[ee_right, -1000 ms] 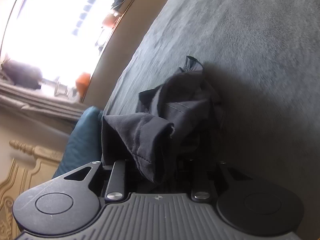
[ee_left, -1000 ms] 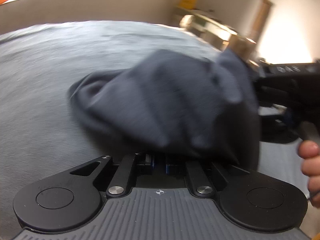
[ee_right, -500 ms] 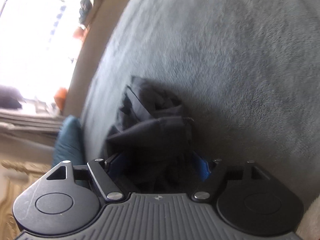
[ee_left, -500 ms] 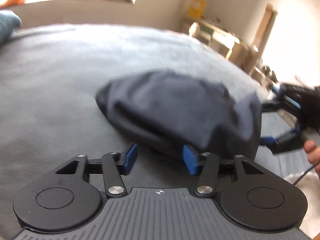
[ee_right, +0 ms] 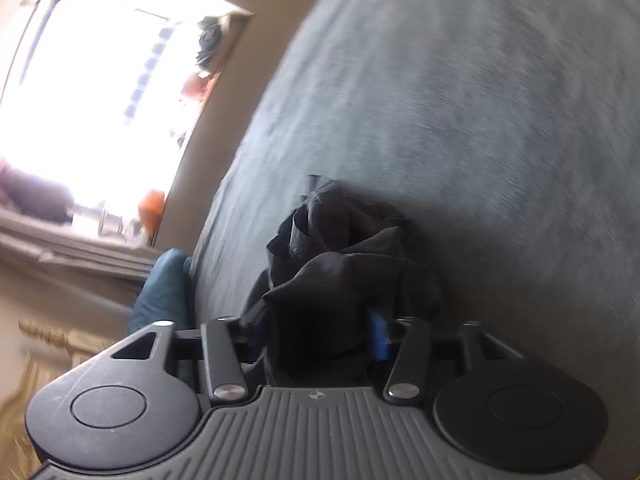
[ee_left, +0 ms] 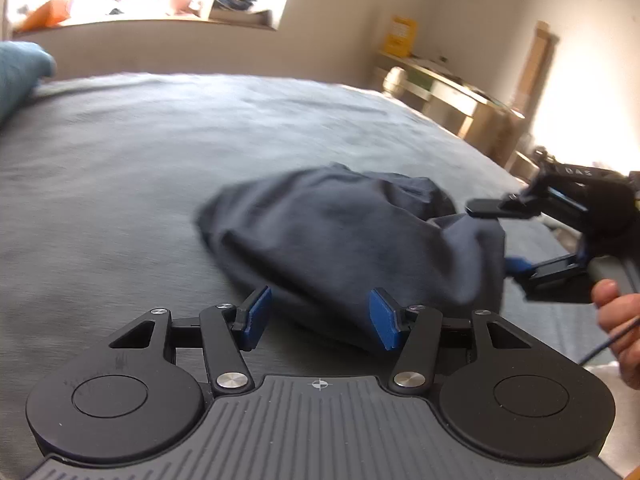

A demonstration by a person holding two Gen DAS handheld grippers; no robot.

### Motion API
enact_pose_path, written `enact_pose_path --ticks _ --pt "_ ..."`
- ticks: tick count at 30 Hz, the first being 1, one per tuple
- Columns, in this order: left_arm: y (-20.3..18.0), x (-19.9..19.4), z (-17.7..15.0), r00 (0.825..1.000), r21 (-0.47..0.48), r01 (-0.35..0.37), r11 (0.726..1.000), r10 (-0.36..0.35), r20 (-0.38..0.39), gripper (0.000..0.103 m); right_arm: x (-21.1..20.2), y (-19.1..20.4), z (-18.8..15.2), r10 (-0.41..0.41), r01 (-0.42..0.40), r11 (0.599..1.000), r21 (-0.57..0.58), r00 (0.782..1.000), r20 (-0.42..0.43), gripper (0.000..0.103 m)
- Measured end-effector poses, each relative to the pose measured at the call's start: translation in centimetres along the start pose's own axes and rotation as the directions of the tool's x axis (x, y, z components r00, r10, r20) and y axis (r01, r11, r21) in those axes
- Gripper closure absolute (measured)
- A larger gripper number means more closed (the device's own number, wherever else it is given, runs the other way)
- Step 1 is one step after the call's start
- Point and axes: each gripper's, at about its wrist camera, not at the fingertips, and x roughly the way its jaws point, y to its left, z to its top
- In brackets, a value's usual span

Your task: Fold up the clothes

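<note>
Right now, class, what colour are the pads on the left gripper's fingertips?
Blue, on black fingers; the pads show best in the left wrist view.

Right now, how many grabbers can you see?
2. The left gripper is open at the near edge of the dark cloth. The right gripper is open at the cloth's far right end, in a hand.
</note>
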Motion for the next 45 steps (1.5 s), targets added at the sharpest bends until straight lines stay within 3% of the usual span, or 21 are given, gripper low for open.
enact_pose_path --ticks 1,5,12,19,23,26,27,28,29,30,32,33,36,39,44,45 --pt "0.8 -0.2 0.1 1.0 -0.023 -0.017 1.0 0.017 0.003 0.049 -0.1 0.9 -0.3 0.013 -0.013 0.999 -0.045 1.0 -0.001 0.071" --pt "3.5 -1.0 0.7 0.998 -0.124 -0.065 0.99 0.067 0.01 0.049 -0.4 4.4 -1.8 0.066 -0.067 0.973 -0.221 0.998 -0.012 0.077" --pt "6.2 -2.3 1.9 0.998 -0.244 -0.048 0.969 0.058 0.035 0.048 3.2 8.7 -6.8 0.043 -0.146 0.867 -0.477 0.975 -0.22 0.079" --pt "4.5 -1.6 2.2 0.999 -0.183 0.047 0.982 -0.045 0.013 0.047 7.0 9.9 -14.7 -0.11 -0.205 0.734 -0.647 0.905 -0.411 0.079" --pt "2.7 -0.5 2.2 0.994 -0.119 0.101 0.988 -0.104 -0.021 0.046 5.2 10.0 -15.9 -0.195 -0.162 0.665 -0.729 0.904 -0.379 0.077" --pt "1.4 0.3 2.4 0.989 -0.077 0.14 0.987 -0.143 -0.04 0.046 1.8 9.0 -13.2 -0.163 -0.117 0.715 -0.69 0.931 -0.327 0.069" --pt "1.1 0.4 2.5 0.988 -0.064 0.15 0.987 -0.152 -0.038 0.045 0.5 8.3 -11.6 -0.14 -0.101 0.741 -0.664 0.944 -0.3 0.062" --pt "0.8 0.5 2.6 0.986 -0.051 0.16 0.986 -0.161 -0.036 0.04 -0.8 7.8 -10.1 -0.116 -0.085 0.773 -0.628 0.955 -0.272 0.055" --pt "0.3 0.6 2.7 0.984 -0.034 0.173 0.984 -0.174 -0.042 0.036 -2.2 7.3 -8.6 -0.092 -0.071 0.804 -0.591 0.966 -0.242 0.054" --pt "-0.2 0.8 2.8 0.981 -0.009 0.188 0.982 -0.188 -0.054 0.031 -3.3 6.6 -7.2 -0.055 -0.063 0.837 -0.544 0.979 -0.197 0.053" --pt "-1.5 1.5 2.7 0.978 0.054 0.199 0.978 -0.195 -0.072 0.03 -5.7 5.3 -4.4 0.014 -0.056 0.895 -0.443 0.995 -0.096 0.044" --pt "-2.2 2.1 2.4 0.981 0.09 0.185 0.979 -0.177 -0.084 0.029 -6.1 4.5 -3.2 0.031 -0.043 0.915 -0.4 0.999 -0.036 0.034" --pt "-4.4 3.9 1.4 0.987 0.202 0.132 0.97 -0.109 -0.121 0.029 -5.9 3.7 -0.8 -0.001 0.025 0.934 -0.356 0.998 0.067 0.032" --pt "-5.3 5.3 0.3 0.986 0.242 0.093 0.966 -0.055 -0.159 0.035 -3.5 3.7 -0.2 -0.029 0.044 0.933 -0.356 0.999 0.045 0.032" --pt "-4.1 5.9 -0.1 0.981 0.178 0.091 0.98 -0.057 -0.186 0.051 0.5 3.8 0.8 -0.077 0.073 0.93 -0.359 0.997 0.004 0.032" --pt "-3.9 6.0 -0.1 0.98 0.168 0.094 0.981 -0.062 -0.191 0.054 1.3 3.9 1.0 -0.086 0.079 0.93 -0.36 0.996 -0.004 0.038"
